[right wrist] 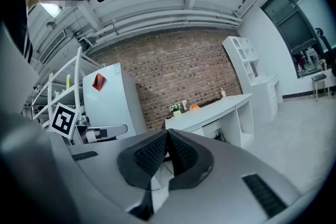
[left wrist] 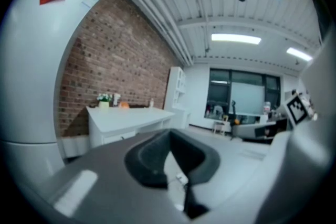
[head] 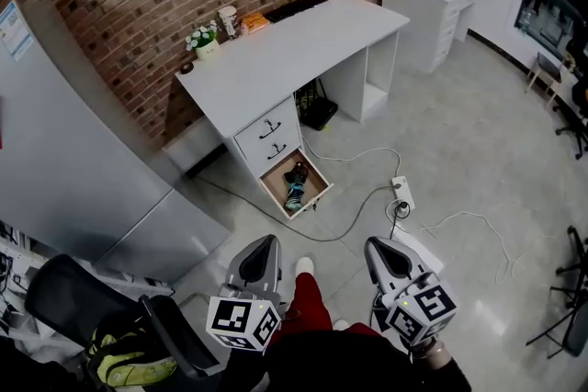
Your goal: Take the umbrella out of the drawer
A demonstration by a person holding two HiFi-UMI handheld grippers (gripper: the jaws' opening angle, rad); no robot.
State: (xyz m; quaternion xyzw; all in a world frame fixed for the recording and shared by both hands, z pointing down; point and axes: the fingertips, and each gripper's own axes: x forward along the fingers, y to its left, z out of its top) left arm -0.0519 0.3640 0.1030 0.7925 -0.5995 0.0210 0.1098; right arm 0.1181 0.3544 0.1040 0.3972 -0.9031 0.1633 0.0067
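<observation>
A white desk (head: 303, 37) stands against the brick wall, and its bottom drawer (head: 317, 172) is pulled open toward the floor. Inside lies a folded black and teal umbrella (head: 296, 184). My left gripper (head: 260, 260) and right gripper (head: 388, 257) hover side by side well short of the drawer, above the person's red trousers. Both are shut with nothing between the jaws. In the left gripper view the left gripper (left wrist: 169, 136) points past the desk (left wrist: 126, 115). In the right gripper view the right gripper (right wrist: 168, 136) faces the desk (right wrist: 220, 107). The drawer is hidden in both gripper views.
A power strip (head: 401, 190) and loose cables lie on the floor right of the drawer. A black bag (head: 319, 112) sits under the desk. A grey fridge (head: 73, 151) stands at the left, with a black chair (head: 83, 308) at the lower left. A flower pot (head: 204, 39) is on the desktop.
</observation>
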